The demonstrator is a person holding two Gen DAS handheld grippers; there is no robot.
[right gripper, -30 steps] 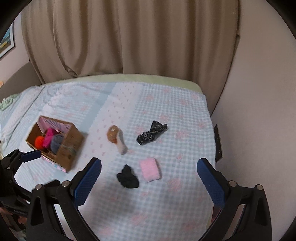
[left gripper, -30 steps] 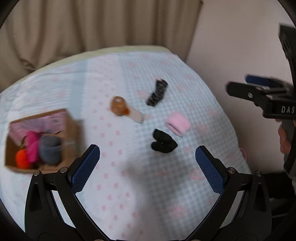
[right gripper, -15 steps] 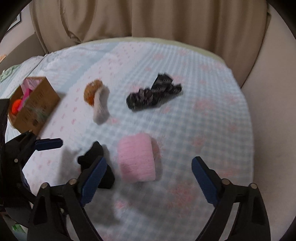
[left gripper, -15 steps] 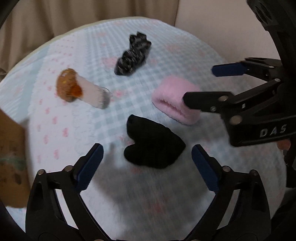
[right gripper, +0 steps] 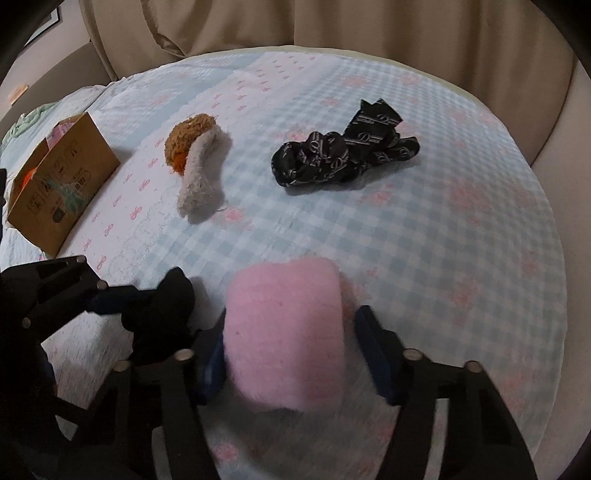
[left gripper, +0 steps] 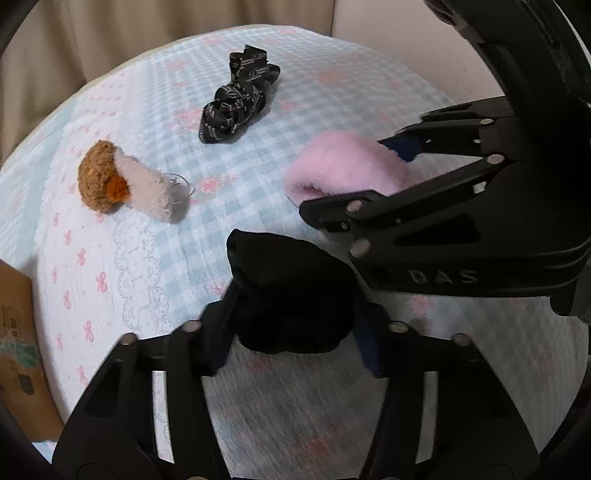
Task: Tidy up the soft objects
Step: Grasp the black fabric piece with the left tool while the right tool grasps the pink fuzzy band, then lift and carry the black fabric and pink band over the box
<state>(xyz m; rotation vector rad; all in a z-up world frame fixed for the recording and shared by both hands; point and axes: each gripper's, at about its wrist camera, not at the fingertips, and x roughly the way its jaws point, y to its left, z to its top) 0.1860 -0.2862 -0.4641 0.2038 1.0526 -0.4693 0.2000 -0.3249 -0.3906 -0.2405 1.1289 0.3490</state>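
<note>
Item 1: left gripper (left gripper: 295,328). Its fingers are pressed in on a black sock bundle (left gripper: 291,291), at 6 o'clock in the left wrist view; the bundle bulges forward from between the blue pads.

Item 2: right gripper (right gripper: 291,354). Its fingers are pinching a pink fuzzy roll (right gripper: 284,332), at 6 o'clock in the right wrist view. In the left wrist view the same roll sits at 2 o'clock, caught between the other gripper's fingers.

Item 3: plush mushroom toy (right gripper: 194,162), brown cap and cream stem, lying on its side on the bed (right gripper: 424,240) at 10 o'clock in the right wrist view, apart from both grippers.

Item 4: black patterned sock pair (right gripper: 343,155), knotted, white lettering, at 1 o'clock in the right wrist view, well apart from the toy.

Item 5: cardboard box (right gripper: 62,184), open-topped, at 9 o'clock near the bed's left side; orange and pink contents show inside.

Item 6: beige curtain (right gripper: 295,26) behind the bed, at 12 o'clock.
</note>
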